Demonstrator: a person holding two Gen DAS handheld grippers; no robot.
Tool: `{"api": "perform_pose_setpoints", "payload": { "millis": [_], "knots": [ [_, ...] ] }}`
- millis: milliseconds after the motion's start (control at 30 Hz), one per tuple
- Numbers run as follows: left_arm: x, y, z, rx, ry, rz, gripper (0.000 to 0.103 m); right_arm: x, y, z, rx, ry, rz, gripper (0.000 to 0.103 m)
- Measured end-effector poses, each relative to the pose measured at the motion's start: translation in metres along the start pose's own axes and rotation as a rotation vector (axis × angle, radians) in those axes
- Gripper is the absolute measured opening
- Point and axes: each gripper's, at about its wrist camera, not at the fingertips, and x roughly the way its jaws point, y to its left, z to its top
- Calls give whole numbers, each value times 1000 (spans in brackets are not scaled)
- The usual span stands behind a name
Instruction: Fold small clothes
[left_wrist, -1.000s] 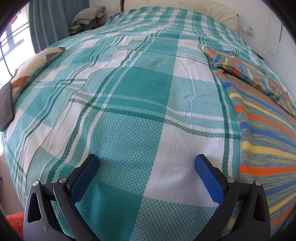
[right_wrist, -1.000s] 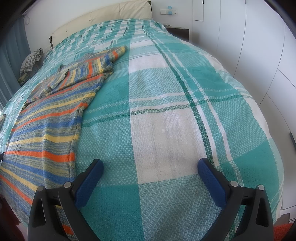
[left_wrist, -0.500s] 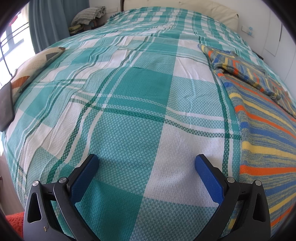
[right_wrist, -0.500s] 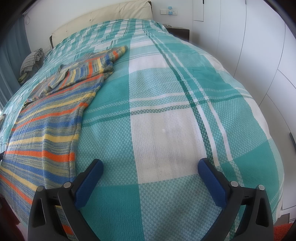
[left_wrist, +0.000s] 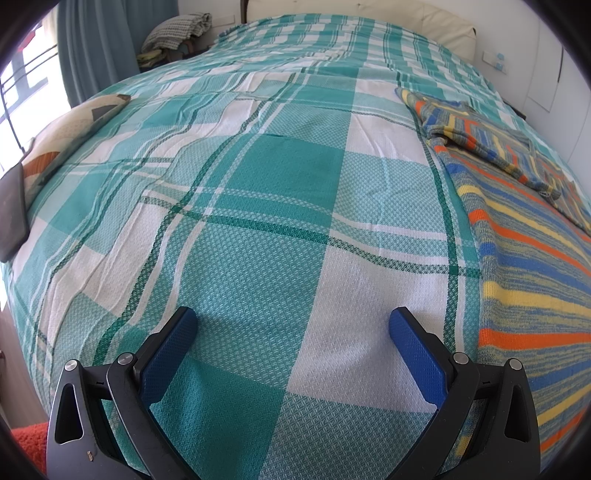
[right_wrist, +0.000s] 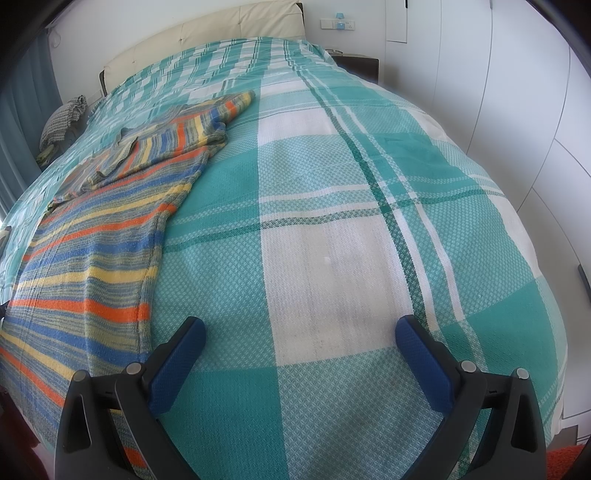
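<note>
The striped knit garment in orange, blue and yellow (right_wrist: 92, 258) lies spread flat on the teal-and-white checked bedspread (right_wrist: 332, 258), between the two tools. The left tool (left_wrist: 291, 332) and right tool (right_wrist: 299, 339) both gape wide, holding nothing. A low pinch may likely snag the bedspread too, dragging both and spoiling the fold.

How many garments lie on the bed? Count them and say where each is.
1. A striped sweater lies spread flat on the plaid bedspread, between the two grippers: right of the left gripper, left of the right gripper. Others may lie out of view.
</note>
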Motion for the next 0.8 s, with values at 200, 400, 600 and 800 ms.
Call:
{"api": "perform_pose_setpoints", "payload": {
  "millis": [200, 400, 600, 800],
  "knots": [
    [-23, 11, 12, -24, 75, -111, 100, -3, -1, 5, -12, 22, 11, 101],
    [-72, 1, -29, 44, 252, -334, 100, -54, -20, 23, 17, 134, 204, 91],
    [-76, -36, -55, 188, 305, -307, 87, -61, 3, -18, 15, 459, 409, 83],
    [-73, -48, -65, 240, 345, -291, 18, -43, 26, -40, 33, 493, 447, 56]
  ]
}}
